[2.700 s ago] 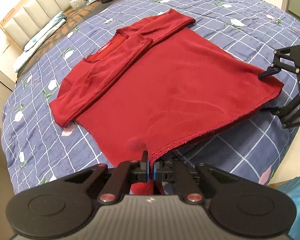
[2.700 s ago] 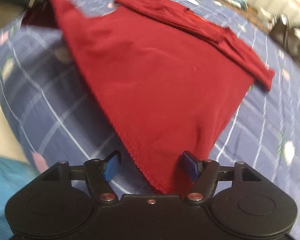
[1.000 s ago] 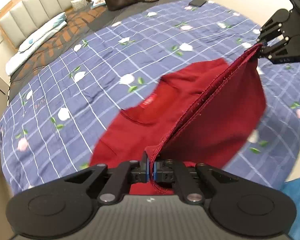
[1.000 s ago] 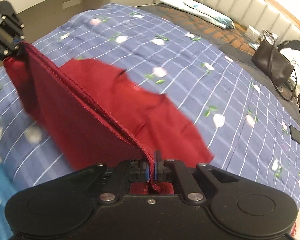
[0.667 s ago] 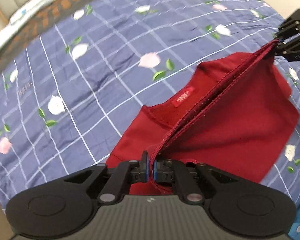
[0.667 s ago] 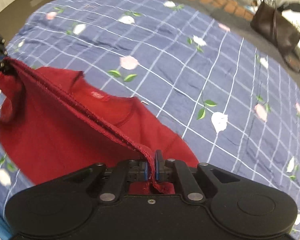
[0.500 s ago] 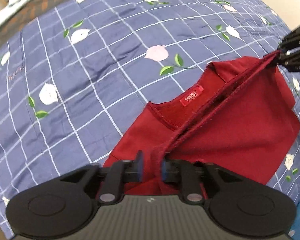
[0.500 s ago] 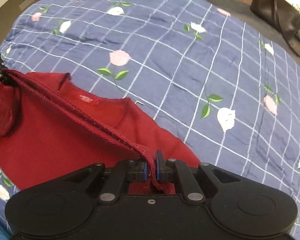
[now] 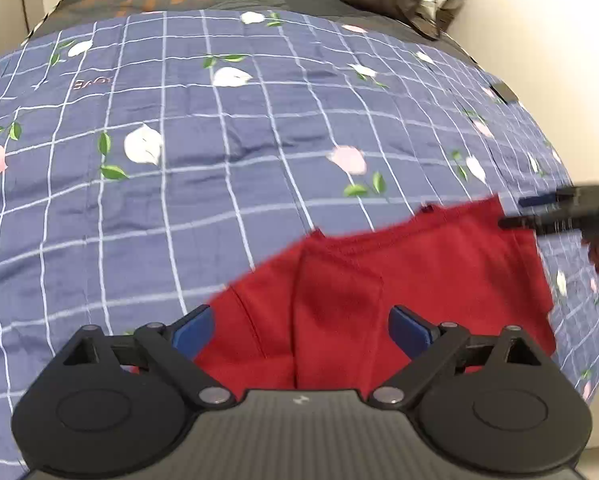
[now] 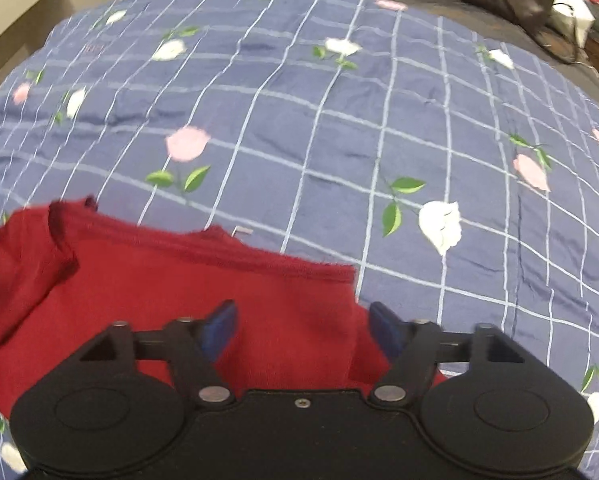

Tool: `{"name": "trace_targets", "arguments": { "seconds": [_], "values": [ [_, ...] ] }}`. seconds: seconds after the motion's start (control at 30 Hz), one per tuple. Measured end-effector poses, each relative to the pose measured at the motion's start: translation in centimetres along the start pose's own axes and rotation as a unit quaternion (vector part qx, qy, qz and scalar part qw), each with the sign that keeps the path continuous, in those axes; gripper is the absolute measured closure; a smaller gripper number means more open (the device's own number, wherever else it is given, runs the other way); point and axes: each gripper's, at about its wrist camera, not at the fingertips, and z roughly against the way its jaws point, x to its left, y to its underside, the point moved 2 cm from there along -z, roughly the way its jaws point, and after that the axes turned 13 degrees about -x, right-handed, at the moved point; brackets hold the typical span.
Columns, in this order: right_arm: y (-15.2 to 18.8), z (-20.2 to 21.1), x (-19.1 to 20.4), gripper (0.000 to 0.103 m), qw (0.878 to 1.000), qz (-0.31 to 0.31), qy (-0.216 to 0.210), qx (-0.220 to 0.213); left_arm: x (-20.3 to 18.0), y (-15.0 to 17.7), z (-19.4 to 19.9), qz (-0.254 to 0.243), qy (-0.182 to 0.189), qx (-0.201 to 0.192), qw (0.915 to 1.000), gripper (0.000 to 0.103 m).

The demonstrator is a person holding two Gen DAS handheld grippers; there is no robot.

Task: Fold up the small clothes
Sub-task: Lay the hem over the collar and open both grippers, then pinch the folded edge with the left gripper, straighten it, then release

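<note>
Red shirt: folded on quilt, hem laid at collar, halving its length. My left gripper, right gripper: fingers apart, holding nothing.

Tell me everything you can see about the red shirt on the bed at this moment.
The red shirt is a soft, knit-looking garment in plain dark red. It lies on the blue checked floral bedspread, folded over itself, with a stitched hem edge running along its far side and a vertical fold line near the middle. One corner on the left in the right wrist view is curled up. The left claw and right claw are both open above it; neither grips it.
</note>
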Motion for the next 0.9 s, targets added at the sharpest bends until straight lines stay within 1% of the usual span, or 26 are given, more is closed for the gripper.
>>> {"name": "trace_targets", "arguments": {
  "seconds": [0.03, 0.1, 0.17, 0.2, 0.27, 0.3, 0.37, 0.4, 0.43, 0.5, 0.53, 0.6, 0.7, 0.8, 0.87, 0.9],
  "values": [
    [0.1, 0.1, 0.0, 0.018, 1.000, -0.007, 0.005, -0.006, -0.7, 0.9, 0.0, -0.008, -0.005, -0.001, 1.0000, 0.006],
    [0.5, 0.6, -0.1, 0.013, 0.999, -0.025, 0.017, -0.019, -2.4, 2.7, -0.5, -0.023, -0.005, 0.006, 0.9997, 0.006],
    [1.3, 1.2, 0.1, 0.010, 0.998, -0.042, 0.026, -0.033, -4.1, 4.3, -1.2, -0.047, -0.012, 0.014, 0.9987, 0.006],
    [1.9, 1.5, 0.3, 0.008, 0.998, -0.048, 0.031, -0.037, -5.0, 5.1, -1.7, -0.065, -0.025, 0.016, 0.9975, 0.006],
    [3.3, 2.3, 0.9, 0.006, 0.997, -0.058, 0.040, -0.042, -6.3, 6.2, -2.4, -0.092, -0.050, 0.022, 0.9942, 0.012],
    [4.1, 2.7, 1.2, 0.005, 0.996, -0.063, 0.044, -0.044, -6.7, 6.6, -2.9, -0.105, -0.066, 0.026, 0.9919, 0.018],
    [5.9, 3.4, 1.8, 0.005, 0.995, -0.074, 0.050, -0.043, -7.0, 6.9, -3.5, -0.119, -0.096, 0.028, 0.9879, 0.036],
    [6.7, 3.8, 2.1, 0.005, 0.995, -0.077, 0.051, -0.041, -6.9, 6.9, -3.6, -0.117, -0.104, 0.025, 0.9874, 0.059],
    [7.6, 4.2, 2.3, 0.005, 0.995, -0.080, 0.052, -0.039, -6.5, 6.8, -3.5, -0.105, -0.105, 0.023, 0.9886, 0.079],
    [9.1, 4.8, 2.8, 0.005, 0.994, -0.087, 0.052, -0.033, -5.6, 6.3, -2.7, -0.066, -0.105, 0.005, 0.9923, 0.089],
    [9.8, 5.1, 2.9, 0.005, 0.994, -0.092, 0.051, -0.029, -5.1, 6.1, -2.1, -0.055, -0.108, -0.008, 0.9926, 0.097],
    [11.0, 5.7, 3.2, 0.005, 0.993, -0.101, 0.052, -0.024, -4.1, 5.8, -1.0, -0.039, -0.125, -0.029, 0.9910, 0.097],
    [12.2, 6.4, 3.5, 0.005, 0.992, -0.113, 0.052, -0.020, -1.8, 5.8, 0.4, 0.021, -0.143, -0.047, 0.9884, 0.098],
    [13.0, 6.9, 3.6, 0.005, 0.991, -0.122, 0.055, -0.019, 0.7, 6.1, 0.6, 0.085, -0.142, -0.046, 0.9851, 0.098],
    [13.3, 7.0, 3.7, 0.005, 0.990, -0.125, 0.058, -0.015, 2.4, 6.6, 0.5, 0.136, -0.139, -0.040, 0.9801, 0.096],
    [13.4, 7.0, 3.8, 0.005, 0.990, -0.124, 0.059, -0.013, 2.9, 6.8, 0.4, 0.153, -0.140, -0.035, 0.9776, 0.093]
  ]
}}
